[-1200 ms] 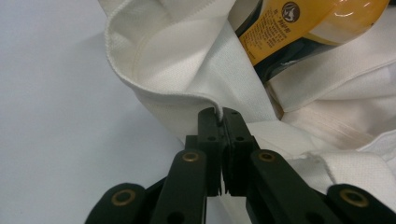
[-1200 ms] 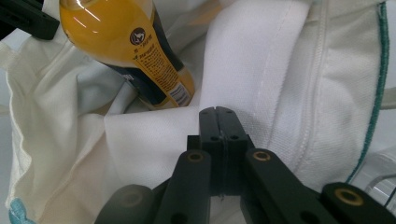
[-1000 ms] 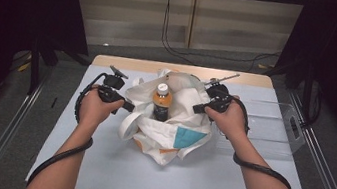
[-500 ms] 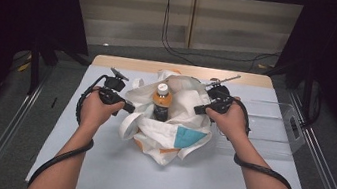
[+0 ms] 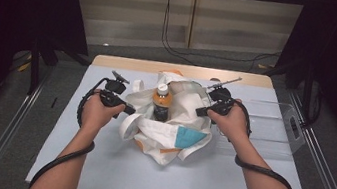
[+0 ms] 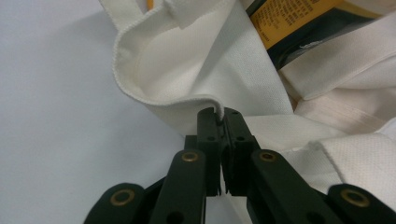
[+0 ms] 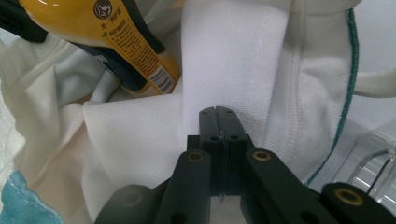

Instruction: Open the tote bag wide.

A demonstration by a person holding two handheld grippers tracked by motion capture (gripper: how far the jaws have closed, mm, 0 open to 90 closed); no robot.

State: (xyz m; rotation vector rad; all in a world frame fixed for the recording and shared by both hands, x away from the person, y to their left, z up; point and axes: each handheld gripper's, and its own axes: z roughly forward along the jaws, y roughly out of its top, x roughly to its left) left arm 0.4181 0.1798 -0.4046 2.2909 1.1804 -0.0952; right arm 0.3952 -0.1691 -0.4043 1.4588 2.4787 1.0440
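Bottle (image 5: 161, 102) is my landmark: it stands upright inside the open white tote bag (image 5: 169, 134) near the middle of the table (image 5: 110, 166), long axis vertical, orange cap up, amber label facing me in the high view. Bag cloth is bunched all round its lower half, so I cannot see its base.

My left gripper (image 5: 129, 110) sits just left of the bottle at the bag's rim. In the left gripper view its jaws are closed almost completely, with a thin folded edge of the white fabric (image 6: 187, 100) pinched between the tips. The bottle's yellow label (image 6: 292, 18) shows beyond that fold, at the upper right of that view.

My right gripper (image 5: 201, 111) is just right of the bottle, on the opposite rim. In the right gripper view the jaws are pressed together on a broad white strap or band of the bag (image 7: 229, 60); the bottle (image 7: 130, 42) appears tilted there, up and to the left of the tips, with cloth between it and the jaws.

A teal patch (image 5: 190, 139) on the bag lies in front of the bottle. A clear plastic tray (image 5: 277, 131) lies to the bottle's right, beyond my right hand (image 5: 230, 124). The bag's teal-stitched seam (image 7: 348, 88) runs between my right jaws and that tray.
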